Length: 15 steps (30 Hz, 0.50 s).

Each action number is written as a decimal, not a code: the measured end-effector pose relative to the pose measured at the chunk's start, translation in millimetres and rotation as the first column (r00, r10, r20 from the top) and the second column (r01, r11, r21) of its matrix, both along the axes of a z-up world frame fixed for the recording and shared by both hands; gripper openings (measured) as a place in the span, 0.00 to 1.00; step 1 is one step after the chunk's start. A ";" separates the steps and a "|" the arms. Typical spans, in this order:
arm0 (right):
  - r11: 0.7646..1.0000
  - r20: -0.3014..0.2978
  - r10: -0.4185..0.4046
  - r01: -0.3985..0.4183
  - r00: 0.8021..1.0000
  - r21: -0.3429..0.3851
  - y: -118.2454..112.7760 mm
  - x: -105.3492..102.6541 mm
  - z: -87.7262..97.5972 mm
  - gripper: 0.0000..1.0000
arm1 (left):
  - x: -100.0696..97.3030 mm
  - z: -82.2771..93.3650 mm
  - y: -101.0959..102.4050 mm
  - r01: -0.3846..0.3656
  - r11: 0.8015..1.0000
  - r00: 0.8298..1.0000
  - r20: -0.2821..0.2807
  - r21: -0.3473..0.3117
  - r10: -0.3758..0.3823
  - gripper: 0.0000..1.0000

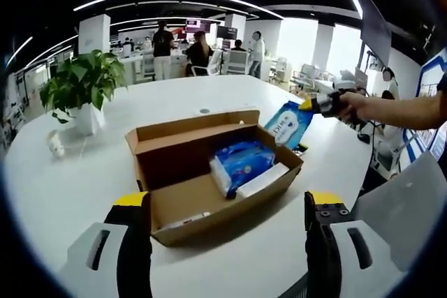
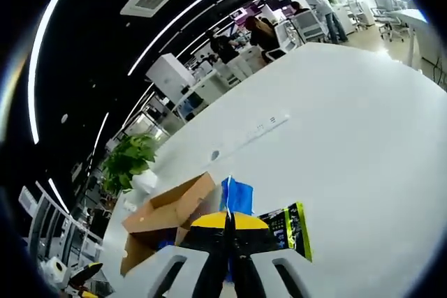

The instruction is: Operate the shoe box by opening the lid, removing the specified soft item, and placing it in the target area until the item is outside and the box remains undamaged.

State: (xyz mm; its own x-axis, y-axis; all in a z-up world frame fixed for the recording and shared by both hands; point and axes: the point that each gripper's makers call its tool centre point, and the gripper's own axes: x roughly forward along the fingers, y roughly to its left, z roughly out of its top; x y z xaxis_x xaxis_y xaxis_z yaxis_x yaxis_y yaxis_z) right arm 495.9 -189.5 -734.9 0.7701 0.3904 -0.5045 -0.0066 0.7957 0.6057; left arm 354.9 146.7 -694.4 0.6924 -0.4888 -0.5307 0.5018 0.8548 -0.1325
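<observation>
An open cardboard shoe box [image 1: 209, 193] lies on the white table [image 1: 230, 95], its lid flap folded back. Inside it rest a blue soft pack [image 1: 244, 158] and a white pack beside it. My right gripper [image 1: 328, 102], held by a person's hand, is shut on the top edge of a blue wipes pack [image 1: 288, 123] that hangs just past the box's far right corner. In the right gripper view that blue wipes pack [image 2: 237, 197] hangs from the closed jaws of my right gripper [image 2: 228, 222], with the box [image 2: 167, 218] below left. My left gripper [image 1: 227, 225] is open, in front of the box.
A potted plant [image 1: 80, 88] and a small white object [image 1: 56, 144] stand at the table's left. A green and black packet [image 2: 286, 228] lies on the table near the box. A grey flat object [image 1: 405, 207] sits at the right. People stand at desks far behind.
</observation>
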 end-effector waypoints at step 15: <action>0.983 -0.079 0.059 -0.071 0.995 -0.168 -24.5 -9.6 -50.1 0.00 | -1.6 -3.7 4.5 -0.011 1.000 1.000 -0.009 0.000 0.011 0.93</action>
State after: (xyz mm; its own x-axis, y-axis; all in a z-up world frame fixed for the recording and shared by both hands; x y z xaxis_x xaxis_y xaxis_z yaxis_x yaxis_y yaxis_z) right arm 486.3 -214.0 -784.9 0.7041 0.3417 -0.6224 -0.0220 0.8867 0.4619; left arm 353.3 151.3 -698.2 0.6927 -0.4815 -0.5369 0.4913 0.8601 -0.1375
